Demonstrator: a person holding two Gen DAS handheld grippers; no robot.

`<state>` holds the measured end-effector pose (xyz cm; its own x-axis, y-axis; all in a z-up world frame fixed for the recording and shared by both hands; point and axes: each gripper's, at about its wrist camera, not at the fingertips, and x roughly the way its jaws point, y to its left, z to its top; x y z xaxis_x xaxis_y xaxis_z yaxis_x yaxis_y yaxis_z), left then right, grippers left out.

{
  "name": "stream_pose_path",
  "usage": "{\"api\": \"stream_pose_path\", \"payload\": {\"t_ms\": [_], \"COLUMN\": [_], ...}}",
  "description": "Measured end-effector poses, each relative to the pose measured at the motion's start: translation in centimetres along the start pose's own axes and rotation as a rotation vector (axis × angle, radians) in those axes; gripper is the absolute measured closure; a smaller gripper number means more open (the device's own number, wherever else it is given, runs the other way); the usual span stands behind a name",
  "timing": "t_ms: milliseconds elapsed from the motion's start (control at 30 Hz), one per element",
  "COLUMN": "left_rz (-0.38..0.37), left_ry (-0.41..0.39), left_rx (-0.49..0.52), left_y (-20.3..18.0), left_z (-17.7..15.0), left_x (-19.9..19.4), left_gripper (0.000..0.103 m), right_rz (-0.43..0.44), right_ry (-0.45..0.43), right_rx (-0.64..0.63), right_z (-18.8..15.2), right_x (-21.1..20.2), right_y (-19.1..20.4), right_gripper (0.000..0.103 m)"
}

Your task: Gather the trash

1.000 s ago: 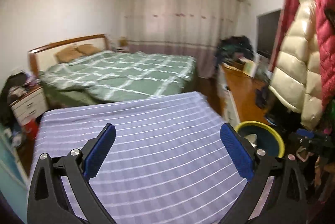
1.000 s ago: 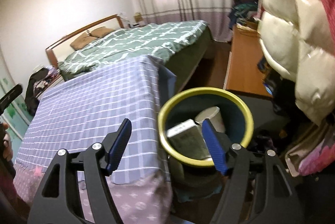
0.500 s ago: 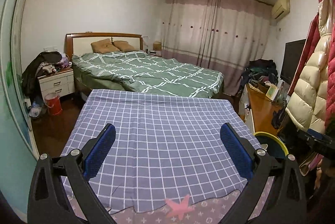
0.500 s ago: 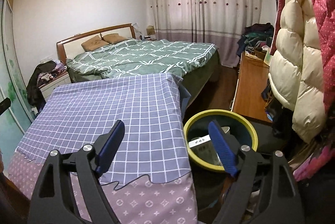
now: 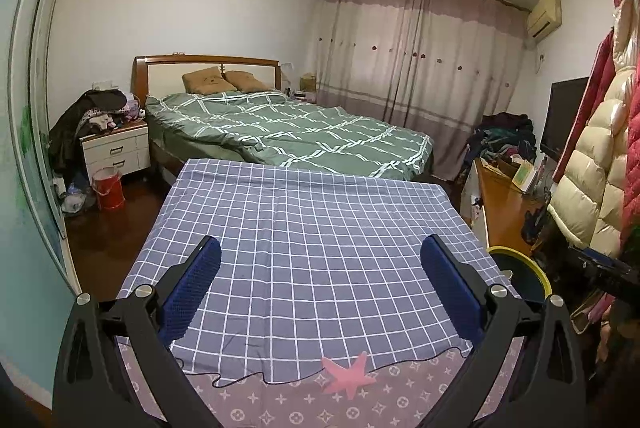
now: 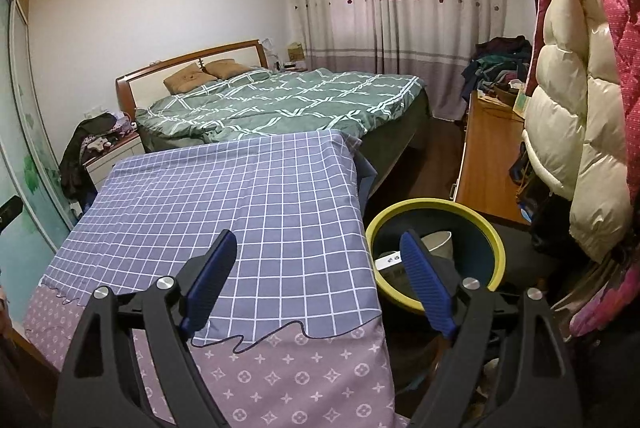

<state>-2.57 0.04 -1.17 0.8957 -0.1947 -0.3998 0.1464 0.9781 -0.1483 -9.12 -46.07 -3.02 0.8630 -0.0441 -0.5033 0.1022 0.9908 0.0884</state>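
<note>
Currently, the left gripper (image 5: 320, 288) and right gripper (image 6: 318, 282) both stand wide apart, empty, over the checked cloth (image 6: 248, 211). The yellow-rimmed bin (image 6: 436, 205) beside it contains a white cup (image 6: 438, 242) and a box (image 6: 390, 262).

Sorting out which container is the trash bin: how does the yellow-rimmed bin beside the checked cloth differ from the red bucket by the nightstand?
The yellow-rimmed bin is dark with a bright yellow rim; the red bucket is red all over. The bin stands right beside the cloth-covered table; the bucket stands far off on the floor by the nightstand. The bin holds a white cup and a box; the bucket's contents cannot be seen. Both are round, upright and open-topped.
</note>
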Motion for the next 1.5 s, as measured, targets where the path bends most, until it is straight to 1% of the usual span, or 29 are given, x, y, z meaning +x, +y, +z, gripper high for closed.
{"api": "stream_pose_path", "payload": {"t_ms": [300, 1000, 1500], "left_rz": [0.028, 0.014, 0.014], "left_ry": [-0.008, 0.017, 0.015], "left_rx": [0.010, 0.015, 0.015], "left_y": [-0.1, -0.7, -1.1], "left_z": [0.2, 0.0, -0.1], "left_x": [-0.2, 0.8, 1.1], "left_gripper": [0.005, 0.005, 0.005], "right_rz": [0.002, 0.014, 0.019], "right_ry": [-0.003, 0.008, 0.006], "right_rx": [0.003, 0.009, 0.010], "right_z": [0.0, -0.2, -0.2], "right_x": [0.2, 0.5, 0.6], "right_y": [-0.2, -0.3, -0.3], "right_gripper": [0.023, 0.023, 0.023]}}
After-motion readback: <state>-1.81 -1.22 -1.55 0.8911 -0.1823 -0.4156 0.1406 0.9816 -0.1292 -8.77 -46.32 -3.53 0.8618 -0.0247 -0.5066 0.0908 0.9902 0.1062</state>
